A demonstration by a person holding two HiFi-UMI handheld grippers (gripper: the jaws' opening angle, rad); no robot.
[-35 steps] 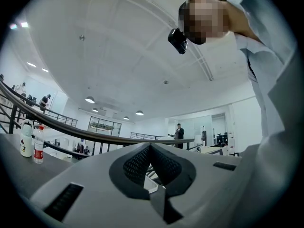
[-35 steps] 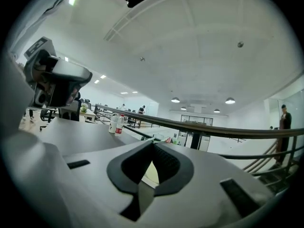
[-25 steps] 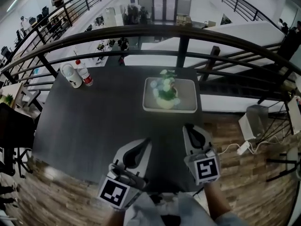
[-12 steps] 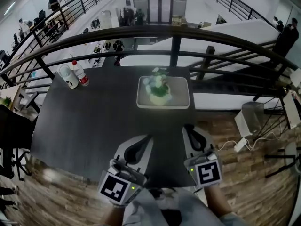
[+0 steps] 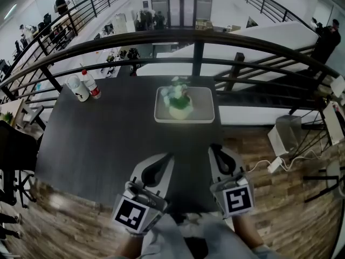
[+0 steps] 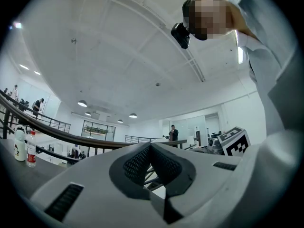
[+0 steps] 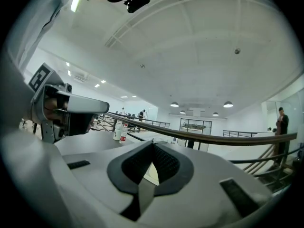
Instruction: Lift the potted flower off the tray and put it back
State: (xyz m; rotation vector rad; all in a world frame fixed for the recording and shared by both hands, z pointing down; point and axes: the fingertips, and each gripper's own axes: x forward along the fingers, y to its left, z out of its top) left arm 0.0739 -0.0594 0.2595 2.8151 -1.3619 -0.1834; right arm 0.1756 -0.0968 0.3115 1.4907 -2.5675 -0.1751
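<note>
A small potted flower (image 5: 178,102) with pale blooms and a light pot stands in a white tray (image 5: 202,109) at the far middle of the dark table (image 5: 108,139). My left gripper (image 5: 165,159) and right gripper (image 5: 215,150) hover side by side over the table's near edge, well short of the tray. Both point level toward the railing. The left gripper (image 6: 151,145) has its jaws together with nothing between them. The right gripper (image 7: 153,144) is likewise shut and empty.
Two bottles (image 5: 86,85) stand at the table's far left corner. A dark metal railing (image 5: 194,36) runs just behind the table. Wooden floor (image 5: 280,209) lies to the right, with a white box and cables (image 5: 283,139).
The tray and flower sit a little further left and up in the head view than before. Both grippers stay shut and near the table's front edge.
</note>
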